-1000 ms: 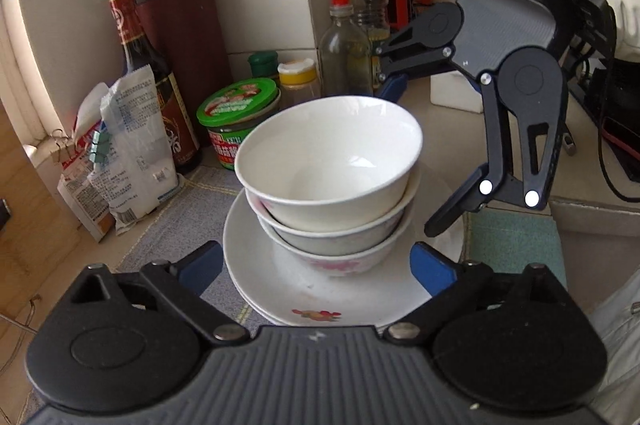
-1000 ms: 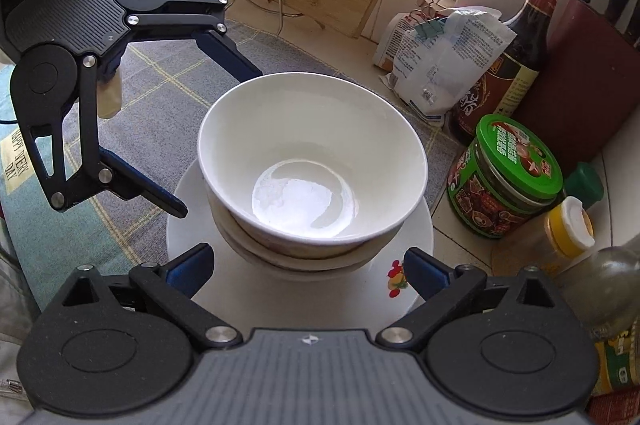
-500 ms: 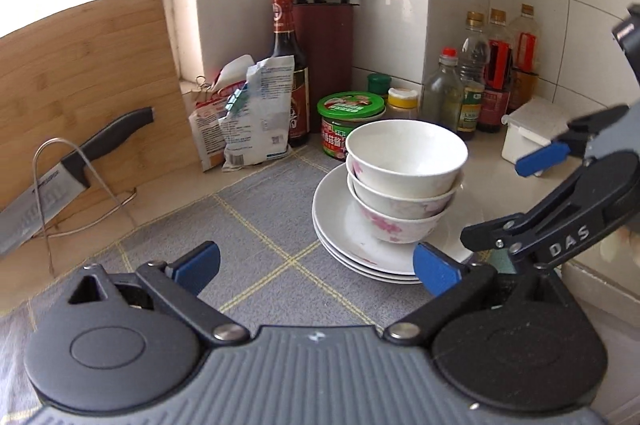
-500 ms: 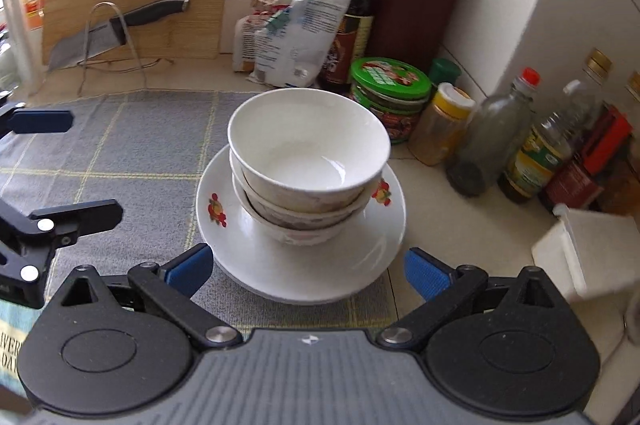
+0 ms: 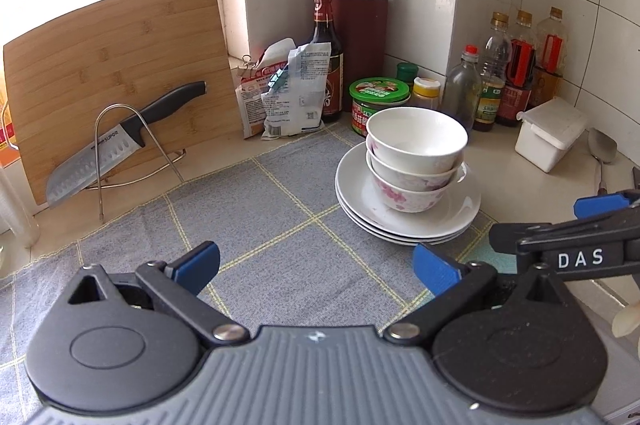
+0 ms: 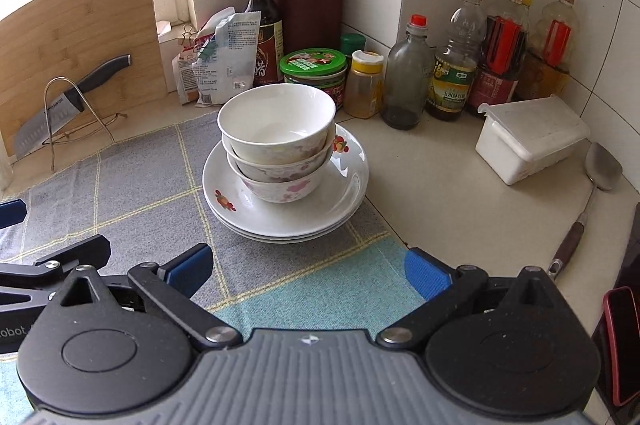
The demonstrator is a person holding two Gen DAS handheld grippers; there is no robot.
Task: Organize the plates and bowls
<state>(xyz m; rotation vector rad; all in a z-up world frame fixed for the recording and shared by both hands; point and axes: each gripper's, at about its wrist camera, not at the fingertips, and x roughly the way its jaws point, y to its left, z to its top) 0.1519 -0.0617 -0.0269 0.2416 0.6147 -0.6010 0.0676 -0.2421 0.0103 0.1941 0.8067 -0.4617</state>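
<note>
Bowls: three nested white floral ceramic bowls [image 6: 278, 141] sit on my stack of white round plates [image 6: 286, 213], on the grey checked cloth [image 5: 260, 225] over the desk. My left gripper [image 5: 316, 265] and right gripper [image 6: 306, 267] hang near the stack, jaws wide apart, both empty.

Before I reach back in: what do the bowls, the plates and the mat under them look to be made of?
Stacked bowls: probably glazed ceramic, glossy white, the lower ones with pink flower prints. Plates: same glossy white glaze with small red motifs, likely ceramic, though melamine can't be ruled out. Mat: woven cloth, matte grey with yellow grid lines and visible weave.
</note>
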